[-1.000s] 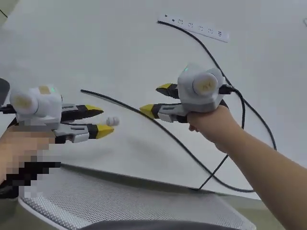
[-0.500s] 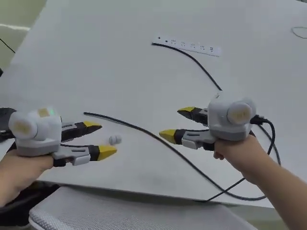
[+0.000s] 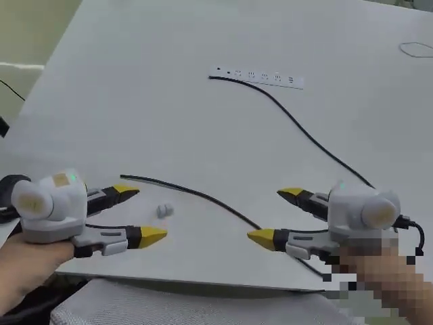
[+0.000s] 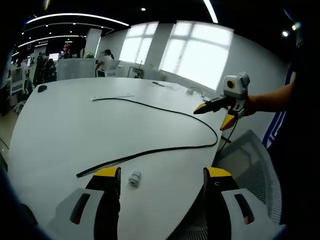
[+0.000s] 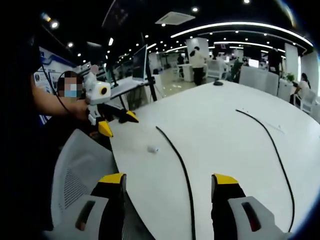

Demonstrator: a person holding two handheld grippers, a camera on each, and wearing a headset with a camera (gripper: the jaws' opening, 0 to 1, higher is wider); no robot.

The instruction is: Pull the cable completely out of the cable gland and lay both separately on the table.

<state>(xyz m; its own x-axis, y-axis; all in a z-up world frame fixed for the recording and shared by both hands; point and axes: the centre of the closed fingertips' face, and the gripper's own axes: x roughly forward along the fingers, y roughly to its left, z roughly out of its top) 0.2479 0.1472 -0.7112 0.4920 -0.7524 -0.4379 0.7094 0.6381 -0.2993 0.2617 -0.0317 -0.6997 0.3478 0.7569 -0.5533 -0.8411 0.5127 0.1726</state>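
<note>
A small white cable gland (image 3: 164, 210) lies on the white table (image 3: 169, 122) near its front edge, apart from the thin black cable (image 3: 203, 196) that runs across the tabletop. The gland (image 4: 134, 177) sits just ahead of my left gripper (image 4: 162, 175), whose yellow-tipped jaws stand open and empty. In the head view the left gripper (image 3: 139, 213) hovers at the front left, beside the gland. My right gripper (image 3: 277, 215) is open at the front right, holding nothing, near the cable. From the right gripper (image 5: 169, 180) view the gland (image 5: 152, 149) rests left of the cable (image 5: 181, 170).
A white power strip (image 3: 257, 76) lies at the far side with a second black cord (image 3: 298, 128) running from it toward the right front edge. A grey mesh chair (image 3: 189, 305) sits below the table's front edge. People stand in the office background.
Both grippers have drawn back toward the table's front edge and spread apart, the right one moving right and down. The head camera shifted. Gland and cable lie as before.
</note>
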